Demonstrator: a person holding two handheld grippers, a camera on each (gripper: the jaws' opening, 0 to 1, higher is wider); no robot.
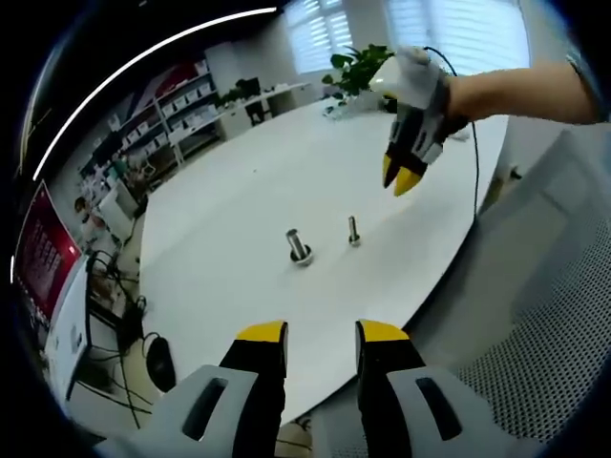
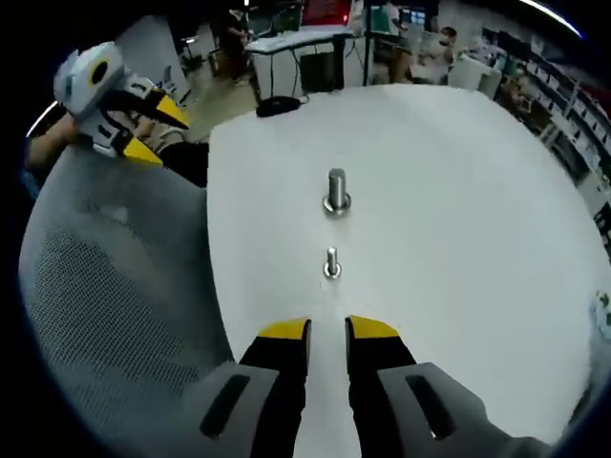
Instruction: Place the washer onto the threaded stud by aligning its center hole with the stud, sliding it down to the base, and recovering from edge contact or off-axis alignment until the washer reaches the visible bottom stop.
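Two studs point(image 2: 330, 263) apart on table point(image 2: 458, 219); grippers point(image 2: 327, 334) off

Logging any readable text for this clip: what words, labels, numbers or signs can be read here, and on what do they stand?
No text can be read.
Red panel at the room's edge, left gripper view: light marks, too blurred to read.
Shelves behind the white table: items too small to read.
Two studs and both tongs: no markings visible.
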